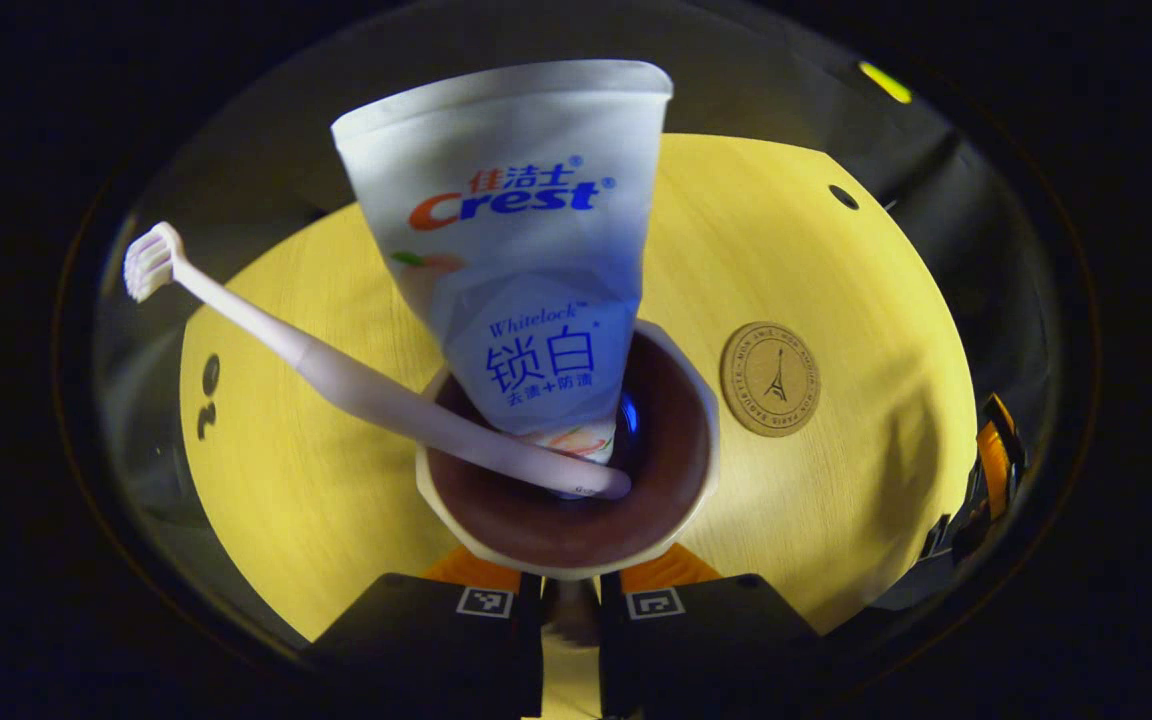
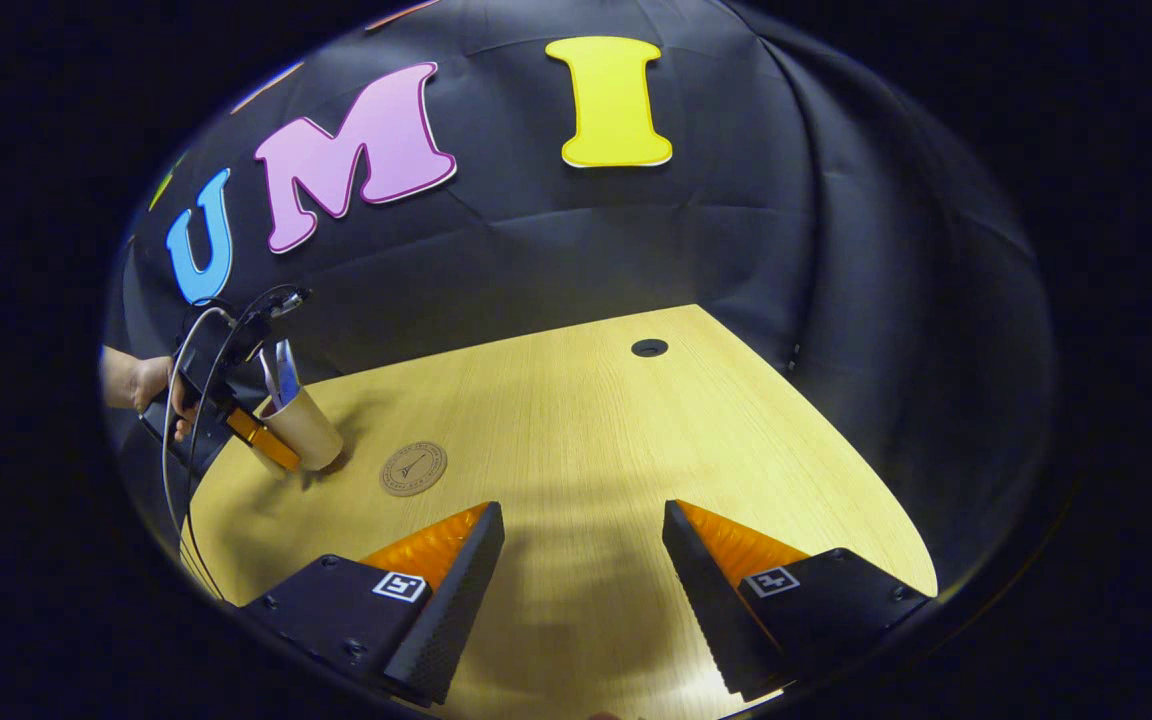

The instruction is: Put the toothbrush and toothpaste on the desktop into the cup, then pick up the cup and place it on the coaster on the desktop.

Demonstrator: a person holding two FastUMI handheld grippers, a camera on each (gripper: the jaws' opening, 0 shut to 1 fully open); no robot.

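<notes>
the main risk from here is a tip or a slip: the cup (image 1: 568,470) is top-heavy, with the toothpaste (image 1: 521,250) standing tall out of it and the toothbrush (image 1: 336,370) leaning far over the rim, bristles well outside — a quick swing or a tilt could throw either one out, or pull the cup from the grip. the left gripper (image 1: 570,600) has its fingers drawn narrow around the cup's near wall, apparently pinching it; in the right gripper view the cup (image 2: 301,428) leans in that grip near the desk's (image 2: 576,420) left edge, though whether its base is off the desk i cannot tell. the coaster (image 2: 414,468) lies bare just beside the cup, so setting down off-centre is the other likely miss. the right gripper (image 2: 584,560) hangs over the desk, well apart from the cup, fingers wide and holding nothing.
</notes>
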